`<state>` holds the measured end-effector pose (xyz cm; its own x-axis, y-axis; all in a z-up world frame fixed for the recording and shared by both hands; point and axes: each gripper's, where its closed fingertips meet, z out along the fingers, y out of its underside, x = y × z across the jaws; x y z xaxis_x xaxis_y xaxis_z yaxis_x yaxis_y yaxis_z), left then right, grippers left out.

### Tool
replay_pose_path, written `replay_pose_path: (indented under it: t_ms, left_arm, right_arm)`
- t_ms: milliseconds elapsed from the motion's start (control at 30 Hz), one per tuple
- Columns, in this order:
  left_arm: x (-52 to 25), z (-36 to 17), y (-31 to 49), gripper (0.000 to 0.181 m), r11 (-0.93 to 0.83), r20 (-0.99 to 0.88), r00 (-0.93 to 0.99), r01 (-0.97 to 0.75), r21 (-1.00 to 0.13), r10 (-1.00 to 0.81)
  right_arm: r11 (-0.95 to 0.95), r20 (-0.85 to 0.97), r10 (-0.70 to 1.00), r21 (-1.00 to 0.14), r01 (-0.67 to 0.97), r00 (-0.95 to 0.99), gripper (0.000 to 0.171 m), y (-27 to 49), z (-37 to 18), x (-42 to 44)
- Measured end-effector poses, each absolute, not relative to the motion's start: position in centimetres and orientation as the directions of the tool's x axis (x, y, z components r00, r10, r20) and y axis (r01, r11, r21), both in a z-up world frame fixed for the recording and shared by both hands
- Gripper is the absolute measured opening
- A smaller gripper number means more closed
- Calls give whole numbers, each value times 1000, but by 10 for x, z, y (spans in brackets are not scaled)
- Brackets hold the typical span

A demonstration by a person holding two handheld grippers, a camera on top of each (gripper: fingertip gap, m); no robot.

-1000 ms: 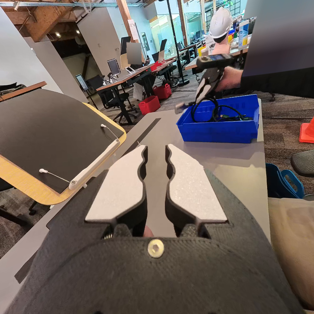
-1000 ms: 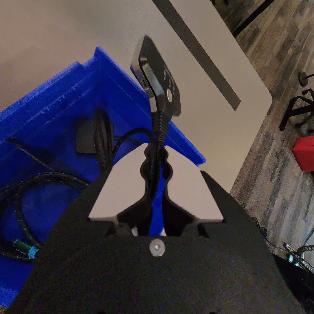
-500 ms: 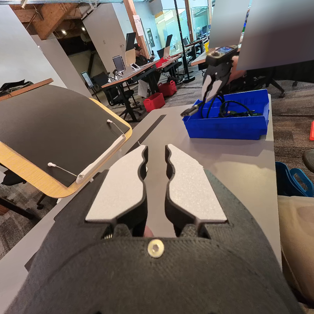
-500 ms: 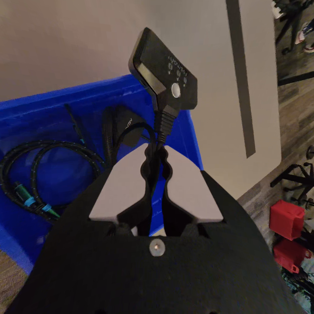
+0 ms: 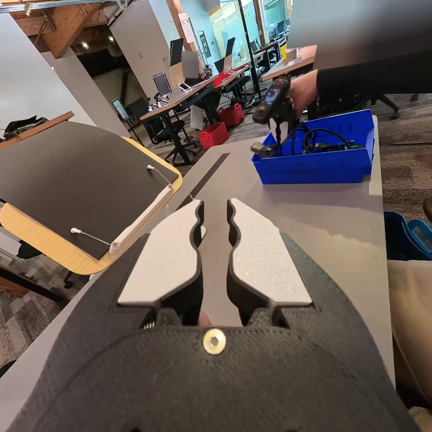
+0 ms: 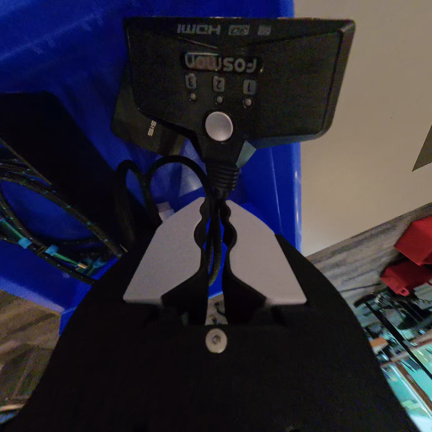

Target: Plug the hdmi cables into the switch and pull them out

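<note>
Above the blue bin, the right gripper pinched the light HDMI switch's flexible pigtail cable; the left gripper stood spread, empty.

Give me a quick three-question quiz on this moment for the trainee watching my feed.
1. True or false: the left gripper holds a cable.
2. What does the right gripper grip? A) the switch's body B) the switch's cable C) the bin's wall
3. Fill in: the other cables lie in the blue ____.

Key:
1. False: it is open and empty over the table.
2. B: shut on the cable just below the switch.
3. bin
</note>
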<state>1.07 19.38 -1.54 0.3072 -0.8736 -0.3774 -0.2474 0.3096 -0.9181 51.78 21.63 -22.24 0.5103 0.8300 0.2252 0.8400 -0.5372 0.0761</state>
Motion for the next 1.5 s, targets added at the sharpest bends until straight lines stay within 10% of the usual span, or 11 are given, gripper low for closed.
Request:
replay_pose_path:
  t_ms: [500,767,1100,1500]
  left_arm:
    - [10,-13,190,18,350,-428,294,-282,-893,-855]
    - [-2,0,192,19,368,-449,322,-283,-886,-834]
    - [-44,4,221,30,347,-551,425,-468,-813,-718]
    - [-213,-94,257,62,-197,-404,693,-614,-764,-597]
  right_arm:
    - [-496,206,865,487,719,457,8,227,-254,519]
    - [-664,317,741,212,717,592,42,236,-204,510]
    - [-746,486,491,-194,637,723,43,201,-108,513]
    - [-918,131,146,-351,183,981,70,65,-178,578]
